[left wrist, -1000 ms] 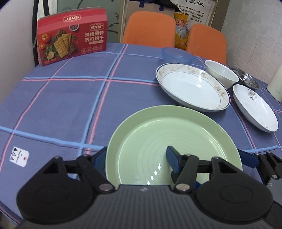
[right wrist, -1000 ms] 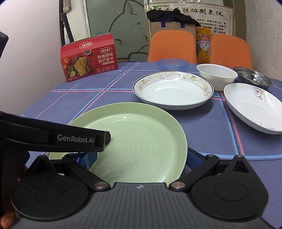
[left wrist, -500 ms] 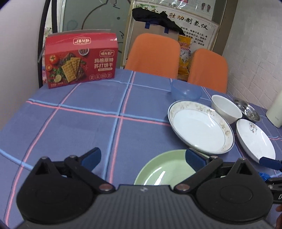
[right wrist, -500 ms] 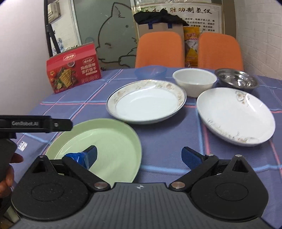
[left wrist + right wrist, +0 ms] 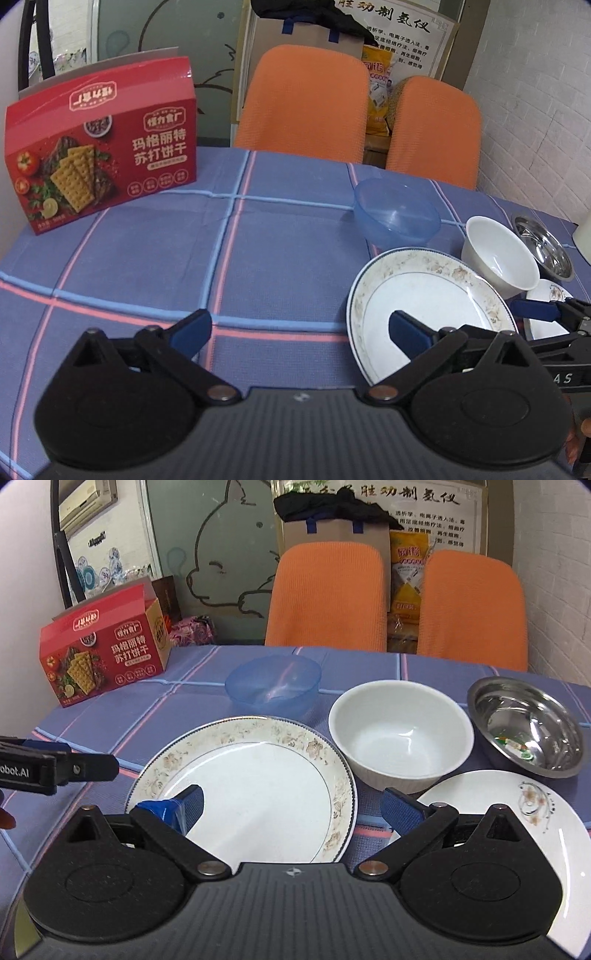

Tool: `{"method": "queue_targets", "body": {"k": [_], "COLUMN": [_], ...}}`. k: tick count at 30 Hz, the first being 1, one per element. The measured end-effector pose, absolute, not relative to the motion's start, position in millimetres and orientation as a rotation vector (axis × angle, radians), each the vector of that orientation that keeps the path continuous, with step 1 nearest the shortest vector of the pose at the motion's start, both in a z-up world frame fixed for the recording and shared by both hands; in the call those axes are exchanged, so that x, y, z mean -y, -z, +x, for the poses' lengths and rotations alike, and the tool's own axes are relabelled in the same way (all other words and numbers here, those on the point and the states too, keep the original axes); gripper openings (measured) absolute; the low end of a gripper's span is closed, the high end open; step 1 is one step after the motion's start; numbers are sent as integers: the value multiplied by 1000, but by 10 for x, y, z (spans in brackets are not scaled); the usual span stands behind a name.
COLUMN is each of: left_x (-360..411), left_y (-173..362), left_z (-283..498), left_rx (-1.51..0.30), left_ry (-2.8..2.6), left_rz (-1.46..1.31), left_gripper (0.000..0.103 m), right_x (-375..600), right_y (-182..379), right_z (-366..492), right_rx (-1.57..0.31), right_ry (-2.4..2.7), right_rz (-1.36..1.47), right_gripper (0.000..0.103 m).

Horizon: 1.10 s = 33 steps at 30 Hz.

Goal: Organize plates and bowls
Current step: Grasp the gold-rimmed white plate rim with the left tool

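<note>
In the left wrist view the left gripper [image 5: 299, 332] is held wide open and empty above the cloth [image 5: 147, 258], the rimmed plate [image 5: 424, 295] lying under its right finger, so the thin rim could be missed or tipped if the jaws are closed off-centre. In the right wrist view the right gripper [image 5: 291, 808] is likewise spread and empty over that plate [image 5: 258, 775], with the white bowl [image 5: 400, 731] and small plate [image 5: 517, 805] just beside, which could be knocked if it is swung right.

Both views have risen past the green plate toward the floral plate [image 5: 251, 775].
</note>
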State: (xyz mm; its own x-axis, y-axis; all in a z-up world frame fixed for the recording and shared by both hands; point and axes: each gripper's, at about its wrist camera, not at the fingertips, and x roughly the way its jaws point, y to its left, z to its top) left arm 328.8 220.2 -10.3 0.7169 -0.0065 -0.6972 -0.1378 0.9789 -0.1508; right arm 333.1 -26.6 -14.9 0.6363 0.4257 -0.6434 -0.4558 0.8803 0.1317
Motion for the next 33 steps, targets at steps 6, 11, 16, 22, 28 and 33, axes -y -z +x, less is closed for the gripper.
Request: {"method": "queue_targets", "body": {"k": [6, 11, 16, 22, 28, 33], "left_x": [-2203, -2111, -2073, -1992, -1888, -1762], "left_y": [224, 264, 358, 442, 456, 401], "left_z": [3469, 3558, 3625, 3681, 3646, 3673], "left_rx": [-804, -813, -829, -851, -824, -844], "left_ry": [-43, -14, -6, 17, -2, -1], "left_rz": [-199, -189, -182, -171, -106, -96], "left_gripper": [101, 101, 101, 101, 65, 46], "right_x": [150, 13, 0, -36, -16, -112], "right_y": [380, 365, 388, 471, 482, 480], "right_z": [3532, 3508, 3442, 3296, 3176, 3129], "right_rx": [-799, -795, -788, -756, -732, -721], "right_ry": [-530, -535, -570, -534, -530, -521], "right_rz": [-50, -27, -49, -114, -102, -87], "right_gripper": [91, 92, 90, 91, 91, 91]}}
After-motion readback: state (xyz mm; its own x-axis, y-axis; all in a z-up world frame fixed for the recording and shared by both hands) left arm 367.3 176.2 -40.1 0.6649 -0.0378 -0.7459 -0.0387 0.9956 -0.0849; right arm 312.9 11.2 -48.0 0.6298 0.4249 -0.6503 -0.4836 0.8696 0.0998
